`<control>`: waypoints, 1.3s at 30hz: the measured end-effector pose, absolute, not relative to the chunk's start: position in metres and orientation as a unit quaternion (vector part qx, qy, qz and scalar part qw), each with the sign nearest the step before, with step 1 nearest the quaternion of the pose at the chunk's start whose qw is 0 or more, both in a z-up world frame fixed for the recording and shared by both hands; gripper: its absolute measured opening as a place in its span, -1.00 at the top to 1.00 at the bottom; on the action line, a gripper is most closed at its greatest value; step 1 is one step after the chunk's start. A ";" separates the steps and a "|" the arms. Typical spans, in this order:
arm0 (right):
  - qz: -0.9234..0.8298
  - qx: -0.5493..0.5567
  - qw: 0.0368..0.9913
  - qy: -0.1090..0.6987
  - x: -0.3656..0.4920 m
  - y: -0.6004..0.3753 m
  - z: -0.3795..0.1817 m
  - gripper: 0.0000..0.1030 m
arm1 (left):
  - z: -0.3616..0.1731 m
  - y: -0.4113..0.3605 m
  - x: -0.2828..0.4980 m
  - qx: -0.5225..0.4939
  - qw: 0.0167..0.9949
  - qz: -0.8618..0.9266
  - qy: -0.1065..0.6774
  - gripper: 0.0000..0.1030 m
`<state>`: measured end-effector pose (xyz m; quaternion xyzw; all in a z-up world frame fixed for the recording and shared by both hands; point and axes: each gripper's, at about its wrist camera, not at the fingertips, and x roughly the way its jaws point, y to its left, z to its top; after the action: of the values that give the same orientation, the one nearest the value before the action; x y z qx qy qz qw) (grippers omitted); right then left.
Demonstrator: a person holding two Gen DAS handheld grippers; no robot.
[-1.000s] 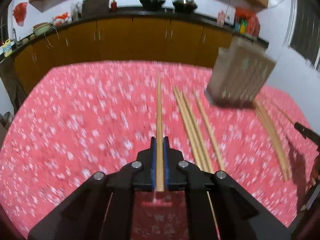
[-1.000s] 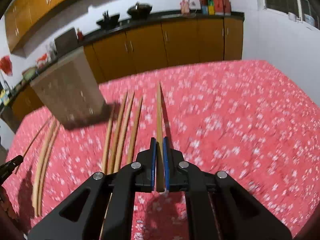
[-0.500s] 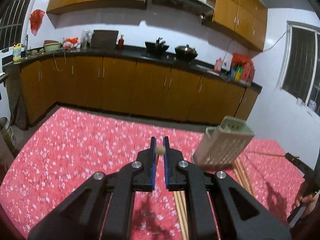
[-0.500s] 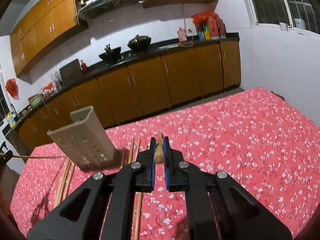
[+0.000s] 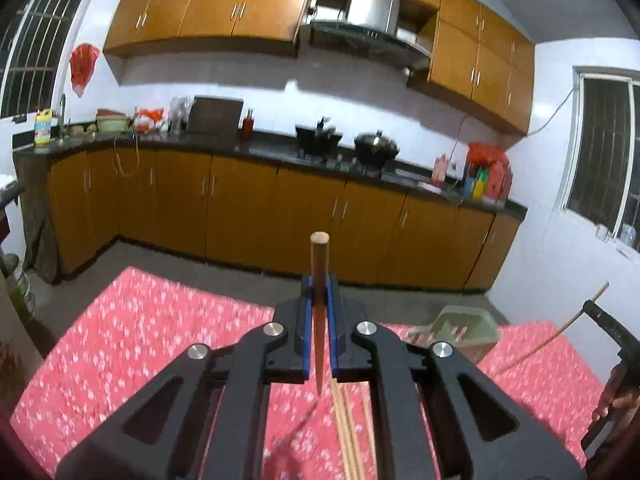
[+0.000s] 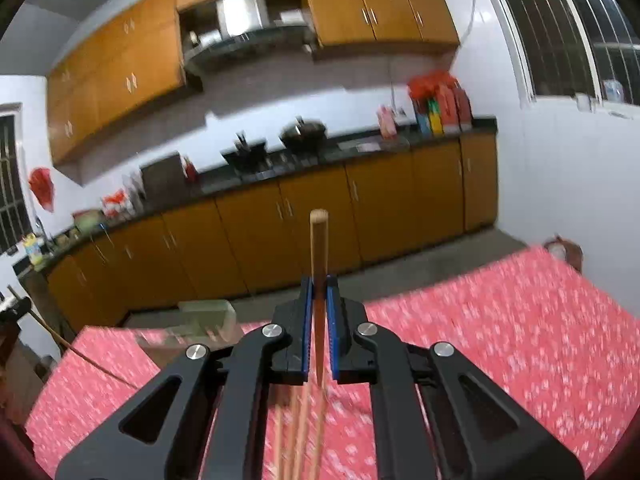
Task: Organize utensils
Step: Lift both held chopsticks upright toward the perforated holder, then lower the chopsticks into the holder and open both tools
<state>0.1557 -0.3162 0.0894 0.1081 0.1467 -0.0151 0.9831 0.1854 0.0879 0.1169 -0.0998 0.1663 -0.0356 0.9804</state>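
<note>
I note red floral tablecloth point(image 5: 140, 332) lower frame | wood cabinets point(image 5: 240, 216) mid frame | wok point(image 5: 377, 145) on dark counter point(image 5: 264, 148) | barred window point(image 5: 600, 152) right edge

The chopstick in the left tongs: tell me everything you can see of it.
The chopstick is a plain round wooden stick, tan at its blunt flat end and tapering to a thin tip. The left tongs are shut on it, its blue pads clamping both sides. The thick end sticks out beyond the pads, tilted upward; the thin tip points back toward the camera. It hangs clear of the red flowered tablecloth, touching nothing else.
</note>
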 end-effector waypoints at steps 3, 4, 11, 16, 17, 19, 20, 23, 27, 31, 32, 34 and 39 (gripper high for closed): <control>0.000 0.108 0.989 0.100 0.150 -0.308 0.124 0.85 | 0.145 0.082 0.181 -0.103 0.985 -0.044 0.128 0.85; 0.004 0.110 0.990 0.085 0.146 -0.307 0.134 0.85 | 0.153 0.080 0.179 -0.106 0.986 -0.047 0.119 0.85; 0.037 0.136 0.990 0.008 0.131 -0.300 0.172 0.85 | 0.198 0.061 0.165 -0.152 0.984 -0.084 0.039 0.85; 0.059 0.134 0.989 0.017 0.145 -0.284 0.161 0.85 | 0.195 0.038 0.167 -0.170 0.979 -0.108 0.032 0.85; 0.061 0.133 0.989 0.022 0.147 -0.281 0.158 0.85 | 0.191 0.034 0.169 -0.171 0.978 -0.113 0.038 0.85; 0.064 0.128 0.989 0.039 0.156 -0.275 0.148 0.85 | 0.182 0.025 0.177 -0.171 0.977 -0.117 0.051 0.85; 0.064 0.126 0.989 0.047 0.159 -0.272 0.143 0.85 | 0.174 0.021 0.183 -0.170 0.976 -0.118 0.063 0.85; 0.066 0.118 0.988 0.071 0.167 -0.265 0.129 0.85 | 0.155 0.011 0.196 -0.165 0.975 -0.117 0.089 0.85; 0.070 0.116 0.986 0.096 0.173 -0.263 0.116 0.85 | 0.135 0.002 0.207 -0.152 0.975 -0.115 0.114 0.85; 0.080 0.117 0.983 0.120 0.177 -0.260 0.107 0.83 | 0.120 -0.001 0.215 -0.147 0.971 -0.124 0.141 0.83; 0.082 0.118 0.982 0.125 0.177 -0.261 0.105 0.82 | 0.119 -0.001 0.214 -0.149 0.971 -0.124 0.140 0.74; 0.081 0.121 0.981 0.128 0.175 -0.261 0.103 0.41 | 0.119 0.001 0.211 -0.150 0.972 -0.121 0.137 0.46; 0.067 0.127 0.983 0.113 0.161 -0.270 0.105 0.11 | 0.121 0.015 0.201 -0.160 0.972 -0.114 0.127 0.35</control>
<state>0.1615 -0.2705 0.1051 0.1267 0.1131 0.0665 0.9832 0.2012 0.0150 0.1212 -0.1598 0.1274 -0.1138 0.9723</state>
